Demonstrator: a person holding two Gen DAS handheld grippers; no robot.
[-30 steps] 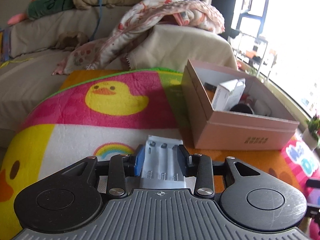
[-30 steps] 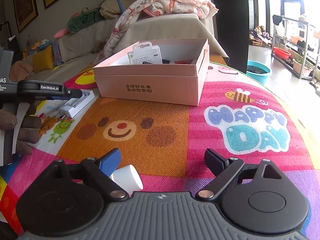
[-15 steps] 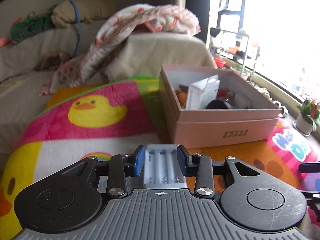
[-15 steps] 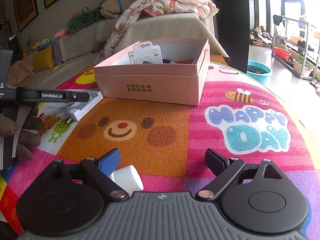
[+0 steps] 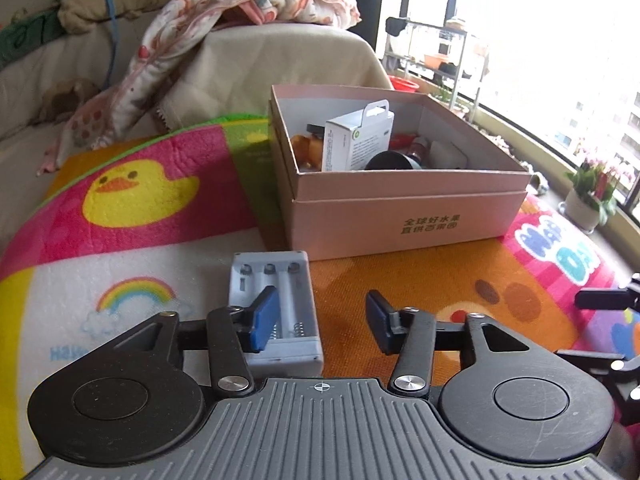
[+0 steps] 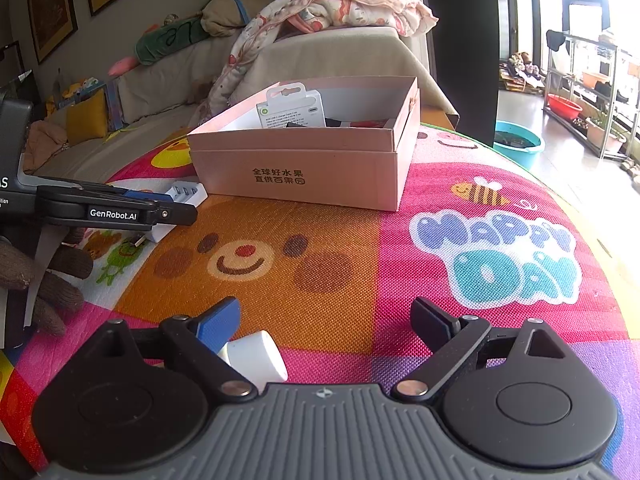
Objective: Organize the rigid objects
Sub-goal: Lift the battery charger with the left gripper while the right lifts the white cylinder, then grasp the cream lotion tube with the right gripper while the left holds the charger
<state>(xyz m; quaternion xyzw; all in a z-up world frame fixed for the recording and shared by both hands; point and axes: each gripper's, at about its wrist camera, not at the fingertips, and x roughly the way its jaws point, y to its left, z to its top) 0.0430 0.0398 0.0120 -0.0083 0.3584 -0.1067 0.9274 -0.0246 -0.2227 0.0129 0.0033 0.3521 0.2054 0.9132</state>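
Observation:
A white battery charger (image 5: 276,304) lies flat on the colourful play mat, just in front of the pink cardboard box (image 5: 408,216). My left gripper (image 5: 320,320) is open; its left finger overlaps the charger and its right finger stands clear. The charger also shows in the right wrist view (image 6: 180,200), behind the left gripper's body (image 6: 112,210). The box (image 6: 304,168) holds a white carton (image 5: 356,140), a black round thing and other small items. My right gripper (image 6: 326,320) is open, with a small white cylinder (image 6: 256,358) beside its left finger on the mat.
The mat (image 6: 400,264) covers a rounded table. A sofa with a patterned blanket (image 5: 240,12) stands behind it. A potted plant (image 5: 592,196) and window lie to the right. A teal basin (image 6: 518,144) and shelving stand on the floor beyond the table's edge.
My left gripper has opened and let go of the battery charger, which now lies on the mat by the box. The left gripper has shifted right. My right gripper has not moved.

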